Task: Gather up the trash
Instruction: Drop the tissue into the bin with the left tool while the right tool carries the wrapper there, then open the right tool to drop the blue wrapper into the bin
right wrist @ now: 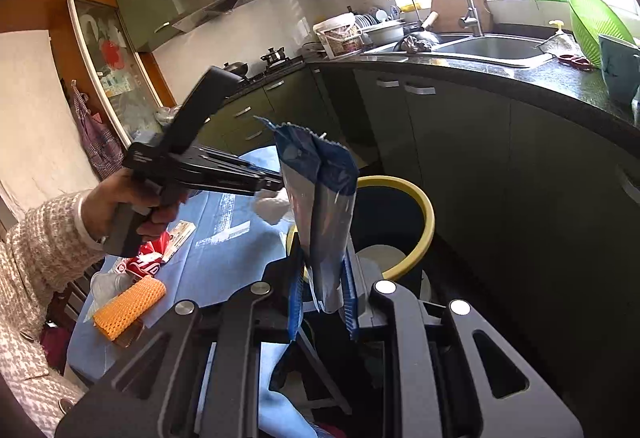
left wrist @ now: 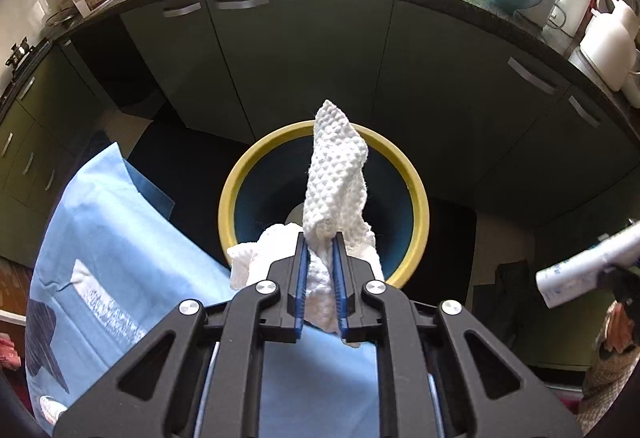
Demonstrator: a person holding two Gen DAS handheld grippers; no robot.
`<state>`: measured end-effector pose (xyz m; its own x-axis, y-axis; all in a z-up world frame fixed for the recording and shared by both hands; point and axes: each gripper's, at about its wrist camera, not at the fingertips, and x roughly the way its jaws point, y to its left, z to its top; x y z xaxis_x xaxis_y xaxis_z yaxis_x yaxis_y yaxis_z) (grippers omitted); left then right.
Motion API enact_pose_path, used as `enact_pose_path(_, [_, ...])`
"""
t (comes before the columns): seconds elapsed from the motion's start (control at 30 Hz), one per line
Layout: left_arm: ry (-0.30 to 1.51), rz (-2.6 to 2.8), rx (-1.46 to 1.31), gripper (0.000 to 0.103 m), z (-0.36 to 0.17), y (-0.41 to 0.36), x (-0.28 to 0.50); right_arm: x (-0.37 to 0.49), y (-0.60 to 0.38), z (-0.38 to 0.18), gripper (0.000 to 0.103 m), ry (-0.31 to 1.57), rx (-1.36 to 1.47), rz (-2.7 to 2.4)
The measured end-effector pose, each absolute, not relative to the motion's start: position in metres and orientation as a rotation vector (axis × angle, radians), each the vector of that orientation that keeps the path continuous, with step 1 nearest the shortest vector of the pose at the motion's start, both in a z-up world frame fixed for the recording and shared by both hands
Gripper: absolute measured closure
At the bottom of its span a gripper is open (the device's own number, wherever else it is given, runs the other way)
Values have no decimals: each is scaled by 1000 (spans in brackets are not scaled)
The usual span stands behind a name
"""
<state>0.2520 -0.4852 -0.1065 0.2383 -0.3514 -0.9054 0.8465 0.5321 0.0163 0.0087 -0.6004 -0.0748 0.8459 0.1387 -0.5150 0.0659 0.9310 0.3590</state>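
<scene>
Left gripper (left wrist: 320, 238) clenched on crumpled paper towel (left wrist: 336, 174), held over yellow-rimmed bin (left wrist: 228, 198), near its table-side rim. Risk: towel's loose tail drapes on rim, snags on blue tablecloth (left wrist: 120, 218).

Right gripper (right wrist: 322, 270) grips blue snack wrapper (right wrist: 320, 198), seemingly short of bin mouth. Risk: slick, light wrapper flutters outside on release.

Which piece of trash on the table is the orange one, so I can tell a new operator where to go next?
Start from the blue tablecloth beside the yellow-rimmed bin. Near the table's edge lies an orange foam mesh sleeve, next to a crushed clear plastic cup and a red wrapper. Only it is orange with a honeycomb net texture.
</scene>
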Motion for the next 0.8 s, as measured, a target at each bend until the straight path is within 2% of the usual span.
enact_pose_path(0.07, [1044,-870,580,86,-121,-504,261,6,-605,-75,85,563,382,30])
enact_pose_path(0.17, [1051,-824,617,71,-142,-523,269,3,-607,-75,85,566,383,24])
enact_pose_path(0.27, [1074,-828,607,70,-143,-518,268,2,-605,-74,85,568,378,21])
enact_pose_path(0.37, [1030,-855,574,70,-117,-498,258,4,-602,-74,85,567,377,28])
enact_pose_path(0.47, [932,-880,484,69,-68,-457,239,9,-595,-75,85,567,374,47])
enact_pose_path(0.53, [843,-873,410,61,-34,-418,221,17,-590,-75,84,568,371,60])
enact_pose_path(0.6, [749,-847,329,46,-7,-373,200,27,-585,-74,84,572,359,74])
enact_pose_path(0.67, [657,-801,277,42,12,-324,177,42,-584,-73,84,575,342,79])
enact_pose_path(0.8, [571,-687,187,26,20,-239,137,84,-580,-80,84,617,308,69])
